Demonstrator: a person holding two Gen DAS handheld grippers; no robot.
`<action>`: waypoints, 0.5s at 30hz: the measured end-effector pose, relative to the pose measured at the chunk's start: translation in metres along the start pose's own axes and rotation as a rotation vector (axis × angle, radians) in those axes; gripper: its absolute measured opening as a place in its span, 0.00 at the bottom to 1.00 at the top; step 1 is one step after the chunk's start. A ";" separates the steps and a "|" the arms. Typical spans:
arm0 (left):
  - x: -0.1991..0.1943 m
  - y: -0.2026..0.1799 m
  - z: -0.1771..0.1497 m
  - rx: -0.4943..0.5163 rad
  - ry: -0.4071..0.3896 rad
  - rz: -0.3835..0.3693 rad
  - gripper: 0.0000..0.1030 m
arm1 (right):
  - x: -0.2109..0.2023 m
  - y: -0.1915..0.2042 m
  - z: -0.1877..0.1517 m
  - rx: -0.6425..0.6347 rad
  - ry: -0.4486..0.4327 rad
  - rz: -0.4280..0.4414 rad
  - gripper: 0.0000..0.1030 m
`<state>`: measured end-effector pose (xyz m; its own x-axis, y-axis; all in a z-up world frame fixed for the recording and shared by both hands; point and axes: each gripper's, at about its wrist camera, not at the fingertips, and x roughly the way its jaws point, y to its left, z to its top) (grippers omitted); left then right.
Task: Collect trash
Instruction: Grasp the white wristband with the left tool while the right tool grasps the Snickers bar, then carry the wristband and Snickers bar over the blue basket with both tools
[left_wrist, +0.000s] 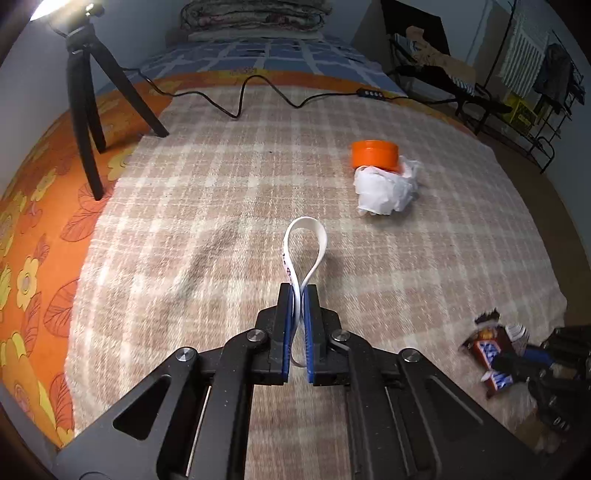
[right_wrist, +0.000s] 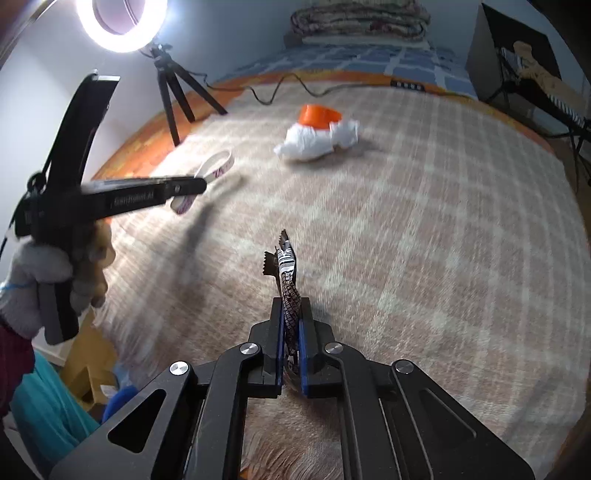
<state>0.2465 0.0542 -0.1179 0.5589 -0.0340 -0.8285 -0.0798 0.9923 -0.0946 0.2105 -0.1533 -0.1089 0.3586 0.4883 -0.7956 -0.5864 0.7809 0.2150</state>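
Note:
My left gripper (left_wrist: 298, 291) is shut on a white looped band (left_wrist: 303, 242), which sticks out ahead of the jaws above the checked blanket (left_wrist: 221, 184). In the right wrist view that gripper (right_wrist: 201, 184) shows at the left, the white band (right_wrist: 218, 164) pinched in it, a gloved hand (right_wrist: 40, 273) holding its handle. My right gripper (right_wrist: 291, 306) is shut on a brown candy wrapper (right_wrist: 286, 269) that stands up from the jaws. The left wrist view shows the same wrapper (left_wrist: 491, 354) at the lower right. A crumpled white bag (left_wrist: 386, 188) lies against an orange tub (left_wrist: 375, 153) farther back.
A black tripod (left_wrist: 90, 110) with a ring light (right_wrist: 120, 22) stands at the back left on the orange flowered sheet (left_wrist: 33, 229). A black cable (left_wrist: 258, 92) runs across the far edge of the blanket. Folded bedding (left_wrist: 255, 16) and a metal rack (left_wrist: 532, 92) lie beyond.

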 end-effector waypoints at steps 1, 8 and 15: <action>-0.004 -0.001 -0.002 0.001 -0.004 -0.001 0.04 | -0.003 0.000 0.000 0.000 -0.007 -0.003 0.05; -0.039 -0.012 -0.018 0.029 -0.036 -0.022 0.04 | -0.024 0.002 -0.005 0.005 -0.036 -0.010 0.05; -0.083 -0.026 -0.041 0.047 -0.073 -0.053 0.04 | -0.044 0.004 -0.022 0.013 -0.046 -0.019 0.05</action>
<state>0.1684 0.0262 -0.0695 0.6200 -0.0798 -0.7805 -0.0103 0.9939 -0.1098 0.1764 -0.1801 -0.0853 0.4029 0.4908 -0.7725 -0.5700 0.7949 0.2078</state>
